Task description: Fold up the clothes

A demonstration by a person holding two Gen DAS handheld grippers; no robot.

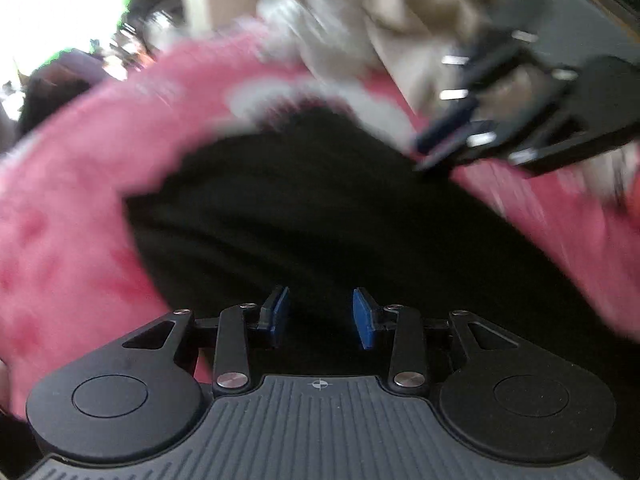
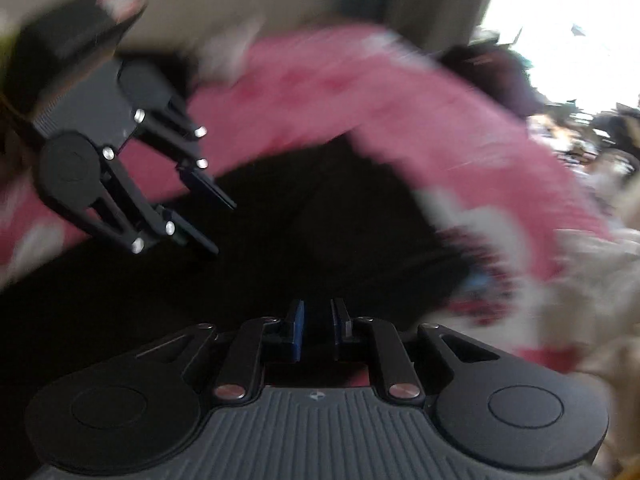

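The left gripper [image 1: 320,314] is spread and empty over the dark black garment [image 1: 320,208]; the right gripper [image 2: 318,330] is nearly pressed together, its hold unclear. The fuzzy pink blanket [image 1: 80,200] beneath could snag.

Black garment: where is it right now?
The black garment lies spread on the pink blanket, filling the lower middle of both wrist views, right in front of the left claw and the right claw.
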